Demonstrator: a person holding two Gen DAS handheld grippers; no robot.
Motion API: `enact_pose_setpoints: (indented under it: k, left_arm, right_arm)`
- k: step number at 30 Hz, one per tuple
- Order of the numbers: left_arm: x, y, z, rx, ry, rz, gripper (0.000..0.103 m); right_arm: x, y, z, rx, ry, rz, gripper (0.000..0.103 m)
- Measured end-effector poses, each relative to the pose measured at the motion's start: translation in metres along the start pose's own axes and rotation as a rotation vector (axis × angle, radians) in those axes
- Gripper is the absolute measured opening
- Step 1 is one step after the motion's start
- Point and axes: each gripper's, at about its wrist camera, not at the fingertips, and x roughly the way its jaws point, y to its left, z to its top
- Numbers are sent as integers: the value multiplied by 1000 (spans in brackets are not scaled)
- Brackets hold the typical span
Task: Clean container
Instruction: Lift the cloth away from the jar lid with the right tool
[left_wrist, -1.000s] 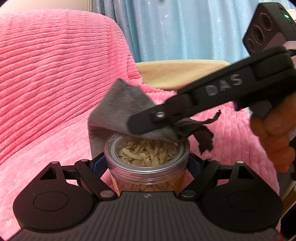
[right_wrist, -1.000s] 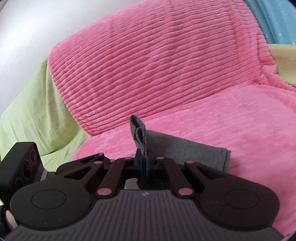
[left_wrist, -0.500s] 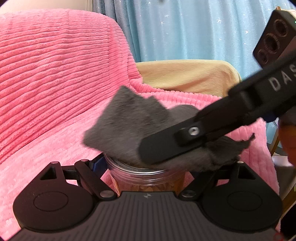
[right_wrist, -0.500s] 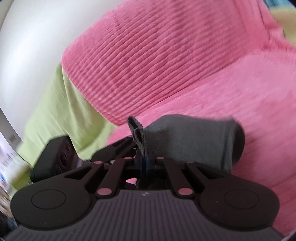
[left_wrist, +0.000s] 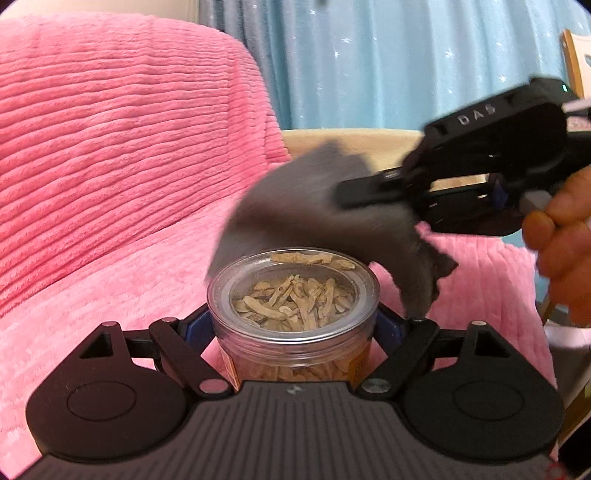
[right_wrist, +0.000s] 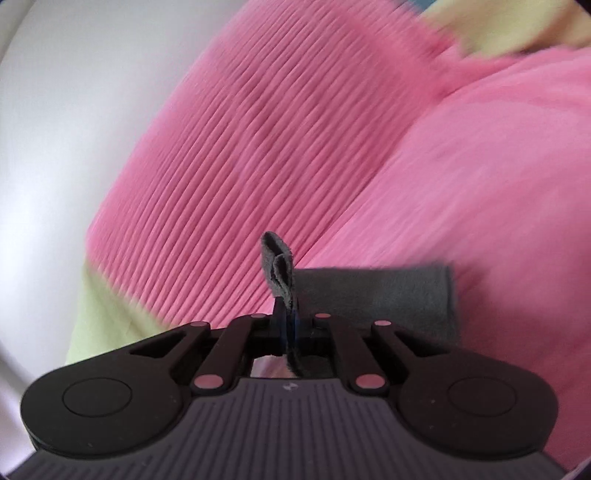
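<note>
Low in the centre of the left wrist view, the container (left_wrist: 293, 314), a clear round jar of pale dried slices with a transparent lid, stands clamped by its sides between the jaws of the left hand-held gripper (left_wrist: 293, 325). It is upright: its long axis runs vertically, lid facing up toward the top of the frame. Above and to the right of it, the right hand-held gripper (left_wrist: 369, 192) reaches in from the right edge, held by a person's hand (left_wrist: 561, 236), and its jaws are pinched shut on a grey cloth (left_wrist: 317, 210) that drapes over the far rim and down the right side of the jar. The cloth is blurred, so whether it touches the lid cannot be told. Wiping well likely means pressing the cloth flat on the lid, sweeping across and round the rim, while the left grip keeps the jar from tipping. Behind lies a pink ribbed blanket (left_wrist: 110, 147).
</note>
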Motion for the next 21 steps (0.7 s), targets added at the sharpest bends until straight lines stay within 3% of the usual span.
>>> enact_pose_setpoints:
  k: [2, 6, 10, 14, 18, 21]
  left_arm:
    - [1, 3, 1, -9, -5, 18, 85]
    - [4, 8, 2, -21, -15, 55, 85]
    - [7, 12, 3, -27, -11, 66, 85]
    - [5, 7, 1, -7, -10, 66, 85]
    - [4, 8, 0, -20, -10, 60, 85]
    - [5, 8, 0, -14, -8, 59, 85]
  right_arm:
    - [-20, -8, 16, 13, -121, -69, 3]
    - [-57, 2, 34, -111, -362, -213, 3]
    - [-53, 20, 27, -309, -420, -318, 3]
    - [-8, 17, 13, -368, -188, -288, 3]
    - [36, 14, -14, -397, 107, -220, 3]
    - [51, 16, -29, -470, 219, -256, 3]
